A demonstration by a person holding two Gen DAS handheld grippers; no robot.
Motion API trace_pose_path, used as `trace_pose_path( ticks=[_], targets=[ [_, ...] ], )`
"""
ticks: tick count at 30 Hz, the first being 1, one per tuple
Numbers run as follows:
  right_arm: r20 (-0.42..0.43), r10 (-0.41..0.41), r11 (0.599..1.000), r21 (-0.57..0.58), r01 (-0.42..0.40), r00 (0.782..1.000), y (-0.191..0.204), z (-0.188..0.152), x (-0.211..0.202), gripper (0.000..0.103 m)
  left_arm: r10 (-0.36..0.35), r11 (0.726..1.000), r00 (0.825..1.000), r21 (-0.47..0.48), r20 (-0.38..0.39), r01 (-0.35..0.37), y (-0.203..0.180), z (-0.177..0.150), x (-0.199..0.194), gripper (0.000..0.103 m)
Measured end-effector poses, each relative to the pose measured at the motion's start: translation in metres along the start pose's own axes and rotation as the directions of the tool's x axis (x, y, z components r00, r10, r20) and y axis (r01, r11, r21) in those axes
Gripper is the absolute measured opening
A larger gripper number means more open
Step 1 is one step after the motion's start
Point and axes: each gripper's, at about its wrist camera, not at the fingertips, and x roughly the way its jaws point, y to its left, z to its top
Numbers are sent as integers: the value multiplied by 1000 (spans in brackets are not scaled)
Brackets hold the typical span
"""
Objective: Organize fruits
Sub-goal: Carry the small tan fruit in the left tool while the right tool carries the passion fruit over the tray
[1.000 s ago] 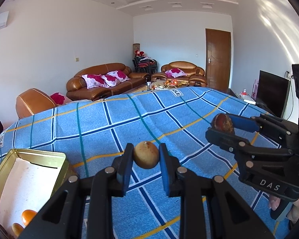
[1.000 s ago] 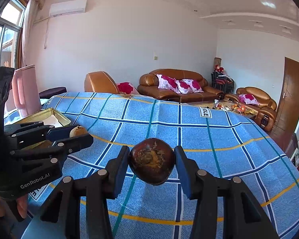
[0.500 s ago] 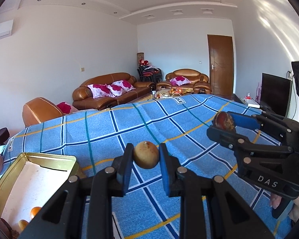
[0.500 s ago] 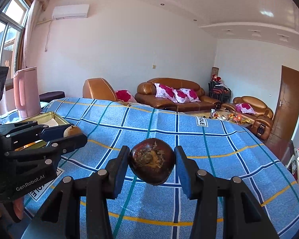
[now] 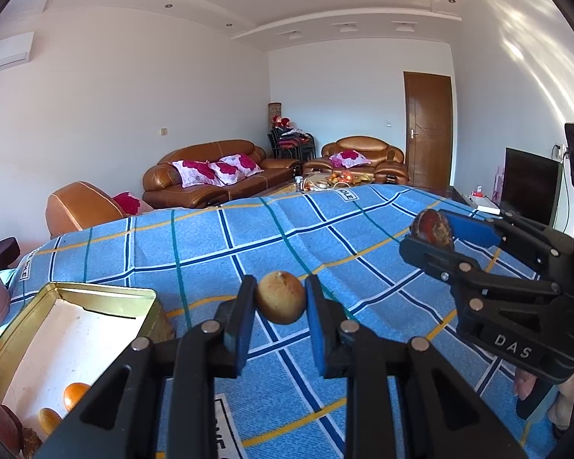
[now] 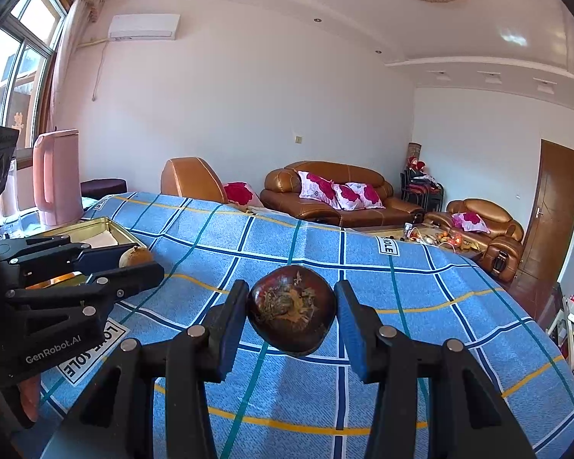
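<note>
Both cameras now show more ceiling than a second ago, while each fruit stays pinched in its claw. A small tan fruit [image 5: 280, 297] sits clamped between the fingers of the left gripper [image 5: 280, 306], lifted above the blue checked cloth [image 5: 218, 244]. Beside it, the right gripper [image 6: 291, 311] squeezes a dark brown fruit [image 6: 291, 309]. To the left lies an open gold tin [image 5: 95, 292] already holding fruit, probably where both are headed.

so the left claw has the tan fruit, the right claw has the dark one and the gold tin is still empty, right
Not quite: the gold tin already holds fruit, as the left wrist view shows. The rest stands: left claw grips the tan fruit, right claw the dark fruit.
</note>
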Motion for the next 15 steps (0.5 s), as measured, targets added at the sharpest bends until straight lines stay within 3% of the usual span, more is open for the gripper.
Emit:
trace_pose_path(
  ticks=[15],
  targets=[
    [34,12,999,-45,-10,999,12,-3,-12,48,-15,999,1000,-28,4,15,12,-9,-21,27]
  ],
)
